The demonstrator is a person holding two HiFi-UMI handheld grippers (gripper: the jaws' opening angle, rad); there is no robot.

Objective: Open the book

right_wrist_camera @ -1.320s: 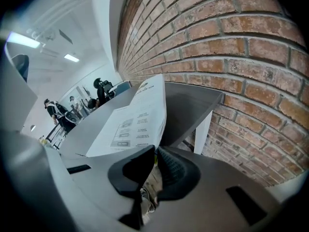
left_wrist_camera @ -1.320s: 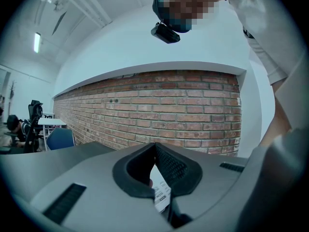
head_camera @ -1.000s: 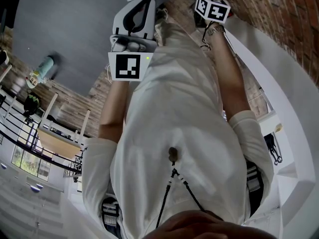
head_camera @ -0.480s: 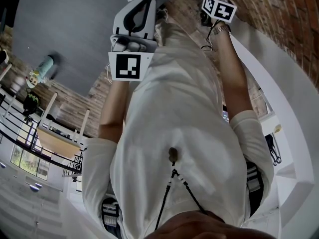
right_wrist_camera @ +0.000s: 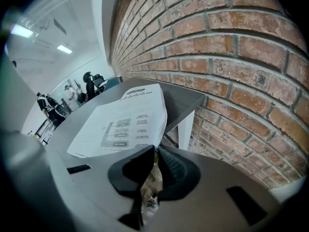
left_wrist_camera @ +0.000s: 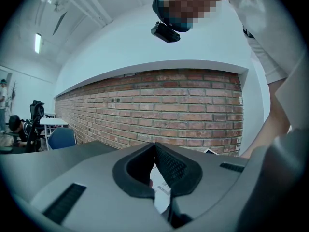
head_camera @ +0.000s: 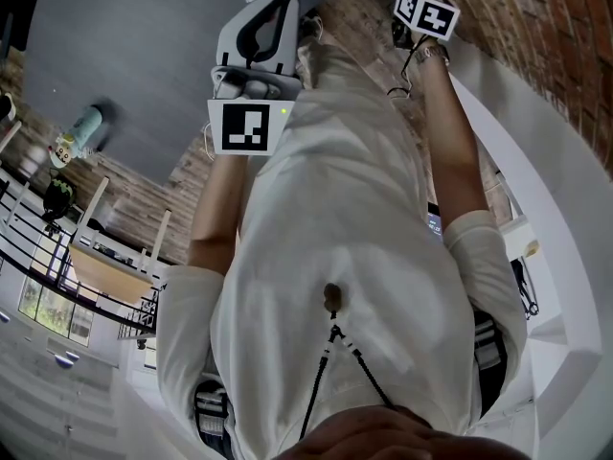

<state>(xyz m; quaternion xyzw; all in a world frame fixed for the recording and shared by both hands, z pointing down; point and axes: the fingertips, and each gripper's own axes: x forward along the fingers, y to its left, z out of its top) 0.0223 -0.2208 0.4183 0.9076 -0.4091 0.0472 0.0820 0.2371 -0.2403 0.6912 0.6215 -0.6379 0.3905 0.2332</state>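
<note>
In the right gripper view, the book (right_wrist_camera: 123, 120) is spread open with white printed pages above the grey table (right_wrist_camera: 181, 100), near its corner. The page's lower edge curls down to my right gripper (right_wrist_camera: 155, 150), whose jaws are shut on that thin edge. In the head view only that gripper's marker cube (head_camera: 426, 10) shows at the top right. My left gripper (head_camera: 257, 41) is held up at the top centre. In its own view the left gripper (left_wrist_camera: 154, 146) has its jaw tips together. A white printed sheet (left_wrist_camera: 161, 195) shows through the gap behind them. I cannot tell if it is pinched.
A brick wall (right_wrist_camera: 231, 57) stands close on the right, beside the table's white leg (right_wrist_camera: 186, 129). The person's torso (head_camera: 345, 257) fills most of the head view. A blue chair (left_wrist_camera: 62, 138) and seated people (right_wrist_camera: 48, 105) are far off.
In the head view my right gripper's marker cube has drifted a little up and to the right. The left gripper has stayed put.
</note>
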